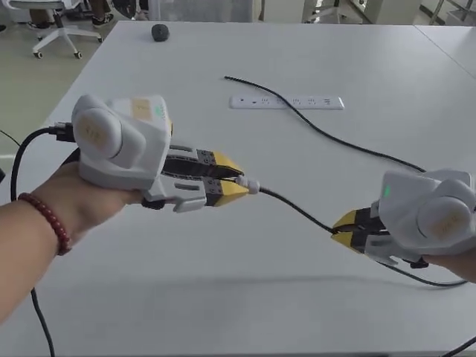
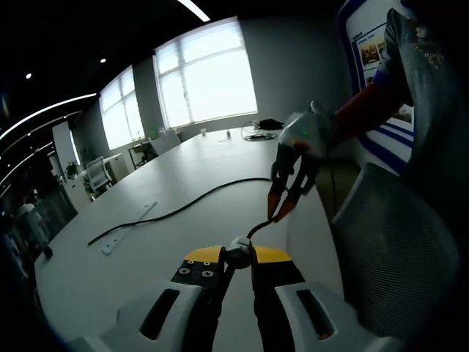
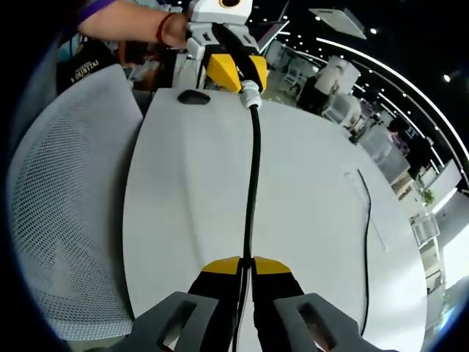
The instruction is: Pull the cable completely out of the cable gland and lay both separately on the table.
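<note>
Black cable [image 1: 297, 210] stretches in a shallow sag between the two grippers, above the white table [image 1: 223, 290]. At its left end it runs into the small white cable gland [image 1: 251, 185], so the cable is not yet out of the gland. The left gripper [image 1: 238, 181], held in the person's left hand [image 1: 82, 201] with a red bead bracelet [image 1: 46, 221] at the wrist, has its yellow-tipped jaws pressed together on the gland. In the left gripper view the gland [image 2: 239, 251] sits right between the jaw tips and the cable rises from it toward the right gripper [image 2: 277, 211] beyond. The right gripper [image 1: 344, 229] has its jaws closed tight on the cable some way along from the gland. In the right gripper view the cable [image 3: 251, 183] leaves the near-touching yellow tips and goes straight up to the gland [image 3: 249, 91] held by the left gripper [image 3: 236, 73]. Farther across the table in the head view, a longer run of black cable [image 1: 327, 134] lies flat. It crosses over a white power strip [image 1: 312, 103] and ends loose just beyond it. Whether it joins the stretch held in the jaws I cannot tell, as it passes behind the right gripper. A small dark object [image 1: 160, 32] rests near the far edge of the table, and an office chair [image 1: 56, 30] stands on the floor past that corner. A grey mesh chair back [image 3: 66, 213] shows beside the table in the right gripper view.
</note>
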Available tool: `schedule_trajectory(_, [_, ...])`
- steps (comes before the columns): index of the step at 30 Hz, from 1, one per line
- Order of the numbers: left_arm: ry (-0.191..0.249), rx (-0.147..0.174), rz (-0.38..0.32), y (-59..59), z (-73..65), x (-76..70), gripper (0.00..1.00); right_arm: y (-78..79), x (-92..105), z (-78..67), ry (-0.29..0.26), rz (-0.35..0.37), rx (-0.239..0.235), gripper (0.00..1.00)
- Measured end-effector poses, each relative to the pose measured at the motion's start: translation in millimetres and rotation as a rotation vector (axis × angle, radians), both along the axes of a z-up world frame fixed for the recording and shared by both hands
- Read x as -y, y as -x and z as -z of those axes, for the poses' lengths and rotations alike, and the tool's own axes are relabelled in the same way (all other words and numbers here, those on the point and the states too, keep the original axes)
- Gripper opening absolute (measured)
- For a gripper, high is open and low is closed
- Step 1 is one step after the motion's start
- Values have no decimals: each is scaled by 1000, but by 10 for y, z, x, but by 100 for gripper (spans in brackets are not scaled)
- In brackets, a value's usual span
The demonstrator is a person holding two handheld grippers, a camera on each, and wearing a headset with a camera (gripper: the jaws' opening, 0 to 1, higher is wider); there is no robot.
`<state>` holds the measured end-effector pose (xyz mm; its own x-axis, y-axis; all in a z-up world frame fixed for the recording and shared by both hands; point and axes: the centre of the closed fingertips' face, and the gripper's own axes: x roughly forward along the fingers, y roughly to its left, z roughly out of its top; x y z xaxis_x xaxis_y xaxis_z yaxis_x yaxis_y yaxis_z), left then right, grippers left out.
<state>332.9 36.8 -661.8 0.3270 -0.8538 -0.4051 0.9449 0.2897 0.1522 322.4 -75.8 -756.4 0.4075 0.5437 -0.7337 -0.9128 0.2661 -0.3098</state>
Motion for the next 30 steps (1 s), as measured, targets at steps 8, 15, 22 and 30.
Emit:
schedule_trajectory(8, [7, 1, -2, -2, -22, 9, 15, 2, 4, -13, -7, 7, -10, 0])
schedule_trajectory(15, [12, 2, -6, -7, -37, 12, 15, 17, -48, -74, -62, 27, -17, 19])
schedule_trajectory(22, [8, -1, -8, -13, -22, 15, 15, 12, -225, -326, -177, 56, 2, 56])
schedule_trajectory(30, [8, -1, -10, -12, -25, 28, 15, 26, -536, -612, -236, -5, 42, 56])
